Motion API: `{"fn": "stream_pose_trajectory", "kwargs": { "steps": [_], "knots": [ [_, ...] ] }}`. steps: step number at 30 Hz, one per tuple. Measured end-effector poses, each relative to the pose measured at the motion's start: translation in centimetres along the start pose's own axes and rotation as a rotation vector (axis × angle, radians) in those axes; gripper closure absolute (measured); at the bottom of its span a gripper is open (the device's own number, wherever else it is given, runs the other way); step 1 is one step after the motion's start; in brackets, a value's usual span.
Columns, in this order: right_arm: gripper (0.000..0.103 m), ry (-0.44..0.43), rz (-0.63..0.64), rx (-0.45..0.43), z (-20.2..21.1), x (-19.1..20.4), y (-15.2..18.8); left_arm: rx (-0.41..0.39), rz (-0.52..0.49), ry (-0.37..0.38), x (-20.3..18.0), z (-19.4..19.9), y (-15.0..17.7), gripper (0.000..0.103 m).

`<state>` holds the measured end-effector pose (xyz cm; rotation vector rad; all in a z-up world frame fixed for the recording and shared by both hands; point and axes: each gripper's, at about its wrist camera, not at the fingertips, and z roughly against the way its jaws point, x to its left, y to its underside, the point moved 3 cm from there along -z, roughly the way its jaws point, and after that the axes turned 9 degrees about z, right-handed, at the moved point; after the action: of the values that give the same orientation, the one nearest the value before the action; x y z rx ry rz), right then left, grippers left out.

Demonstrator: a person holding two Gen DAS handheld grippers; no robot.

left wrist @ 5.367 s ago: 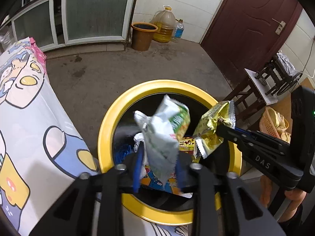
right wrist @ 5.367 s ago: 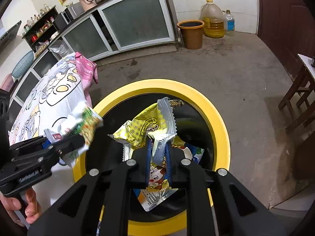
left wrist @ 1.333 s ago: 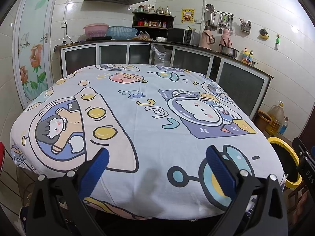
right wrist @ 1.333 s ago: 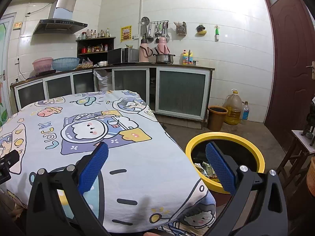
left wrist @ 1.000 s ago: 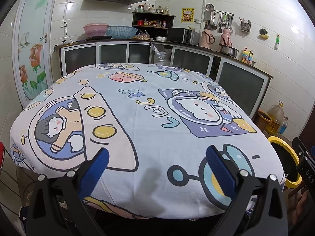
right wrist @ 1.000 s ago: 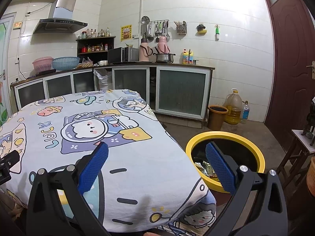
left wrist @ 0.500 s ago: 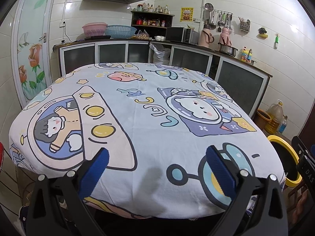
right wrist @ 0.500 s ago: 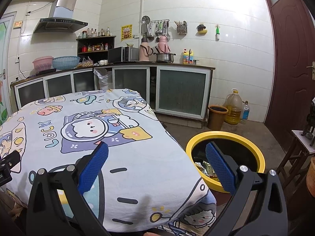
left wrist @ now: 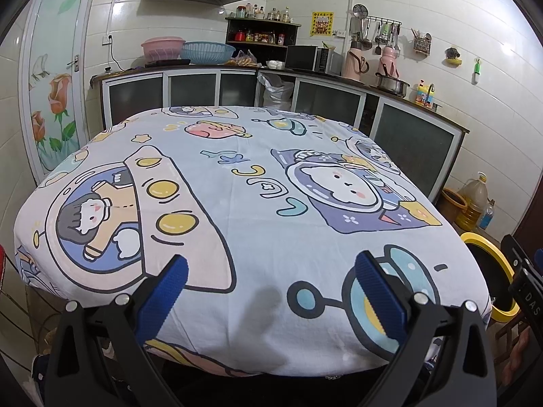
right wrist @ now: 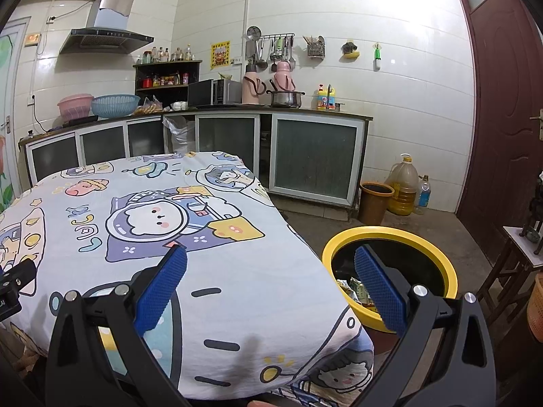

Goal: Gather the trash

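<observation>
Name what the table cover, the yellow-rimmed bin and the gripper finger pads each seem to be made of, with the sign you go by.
Table cover: printed woven cloth, matte; it drapes and creases softly over the edges.
Yellow-rimmed bin: probably moulded plastic; smooth, slightly glossy rim of even colour.
Finger pads on the right gripper: likely rubber; blue, matte, finely ribbed surface.

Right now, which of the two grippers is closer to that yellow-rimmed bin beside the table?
Right. The right gripper sits by the table corner, with the yellow-rimmed bin just ahead. The left gripper faces the table, with the bin far off to its right.
</observation>
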<state>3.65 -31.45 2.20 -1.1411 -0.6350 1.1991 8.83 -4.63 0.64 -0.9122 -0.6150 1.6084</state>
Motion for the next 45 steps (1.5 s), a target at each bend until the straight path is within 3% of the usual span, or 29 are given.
{"fn": "stream_pose_trajectory", "kwargs": {
  "steps": [45],
  "knots": [
    [0.008, -0.004, 0.004, 0.007, -0.12, -0.26, 0.42, 0.009, 0.001, 0.005, 0.26, -0.3, 0.15, 0.008]
  ]
}}
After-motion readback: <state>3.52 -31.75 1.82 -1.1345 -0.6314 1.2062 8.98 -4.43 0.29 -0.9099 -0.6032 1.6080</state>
